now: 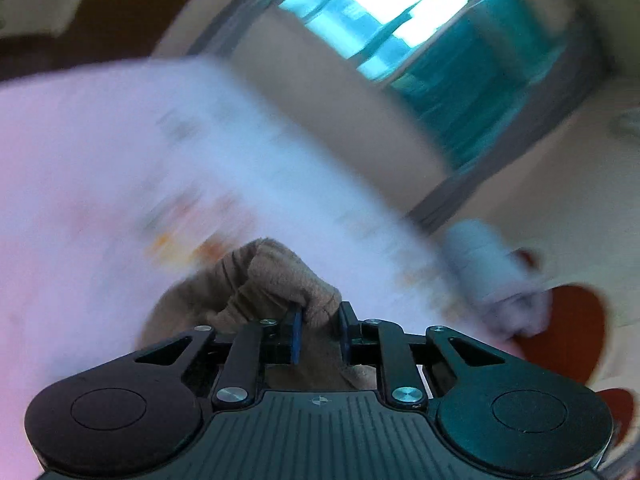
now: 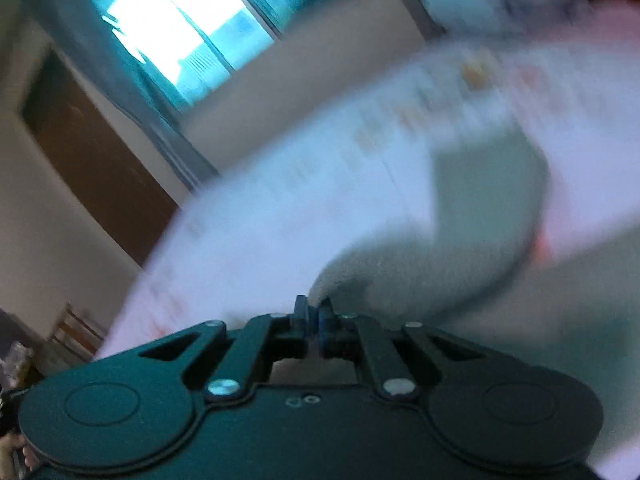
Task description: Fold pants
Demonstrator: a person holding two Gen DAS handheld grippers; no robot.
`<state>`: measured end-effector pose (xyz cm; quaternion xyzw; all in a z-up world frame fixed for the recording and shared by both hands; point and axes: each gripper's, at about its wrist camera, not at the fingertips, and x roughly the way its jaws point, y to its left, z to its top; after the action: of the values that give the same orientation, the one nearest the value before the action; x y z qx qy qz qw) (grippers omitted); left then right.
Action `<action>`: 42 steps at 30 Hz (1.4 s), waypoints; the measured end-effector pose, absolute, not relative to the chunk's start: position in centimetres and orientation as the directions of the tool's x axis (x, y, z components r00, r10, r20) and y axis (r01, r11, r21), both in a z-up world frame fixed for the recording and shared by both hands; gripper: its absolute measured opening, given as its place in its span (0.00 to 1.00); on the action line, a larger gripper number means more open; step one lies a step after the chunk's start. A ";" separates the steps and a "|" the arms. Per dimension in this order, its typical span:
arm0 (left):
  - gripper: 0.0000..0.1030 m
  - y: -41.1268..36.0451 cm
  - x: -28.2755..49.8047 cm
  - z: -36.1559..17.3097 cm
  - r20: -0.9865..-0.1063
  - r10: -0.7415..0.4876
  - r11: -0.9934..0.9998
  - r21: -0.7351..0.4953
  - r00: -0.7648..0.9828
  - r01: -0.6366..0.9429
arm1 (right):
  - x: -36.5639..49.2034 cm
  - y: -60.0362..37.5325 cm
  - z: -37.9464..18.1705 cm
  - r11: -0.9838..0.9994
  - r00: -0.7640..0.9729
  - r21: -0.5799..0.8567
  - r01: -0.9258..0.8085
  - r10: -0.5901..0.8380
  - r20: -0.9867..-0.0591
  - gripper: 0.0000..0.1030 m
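Pinching a bunched fold of the pants (image 1: 276, 280), the left gripper (image 1: 320, 330) has its jaws clamped on soft fleecy cloth, while the right gripper (image 2: 314, 320) nips a thin edge over the white bed (image 2: 260, 220). One limp, light garment, two grippers; edges look like the best hold.
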<state>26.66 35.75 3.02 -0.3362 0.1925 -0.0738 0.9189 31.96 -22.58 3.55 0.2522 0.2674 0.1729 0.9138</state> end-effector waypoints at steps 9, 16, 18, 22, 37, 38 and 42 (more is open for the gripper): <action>0.16 38.1 22.1 -10.3 -0.498 -0.262 0.684 -0.700 0.826 -0.205 | 26.7 -22.5 -6.6 0.878 0.647 0.460 -0.130 0.427 -0.632 0.00; 0.16 37.9 22.7 -7.4 -0.512 -0.263 0.728 -0.661 0.818 -0.180 | 25.8 -22.2 -6.2 0.872 0.686 0.474 -0.122 0.419 -0.595 0.00; 0.16 38.1 22.6 -6.3 -0.495 -0.274 0.735 -0.660 0.825 -0.152 | 24.9 -22.7 -5.9 0.865 0.700 0.484 -0.131 0.427 -0.573 0.00; 0.16 38.3 22.2 -5.8 -0.483 -0.276 0.742 -0.656 0.831 -0.135 | 24.3 -22.9 -4.7 0.857 0.722 0.489 -0.164 0.441 -0.532 0.00; 0.22 38.4 22.6 -8.2 -0.559 -0.265 0.746 -0.635 0.785 -0.200 | 25.6 -23.0 -7.5 0.879 0.651 0.468 -0.090 0.408 -0.640 0.00; 0.26 38.3 22.5 -8.1 -0.558 -0.260 0.744 -0.636 0.788 -0.205 | 25.7 -23.4 -7.7 0.868 0.655 0.493 -0.068 0.411 -0.634 0.00; 1.00 36.8 20.9 -5.8 -0.618 -0.063 0.830 -0.468 0.784 -0.303 | 24.8 -24.9 -5.9 0.859 0.702 0.510 -0.037 0.386 -0.599 0.22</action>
<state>20.94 36.85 -5.80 -0.2838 0.3219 0.0667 0.9008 24.83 -24.88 -5.90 0.2370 0.3675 0.1187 0.8915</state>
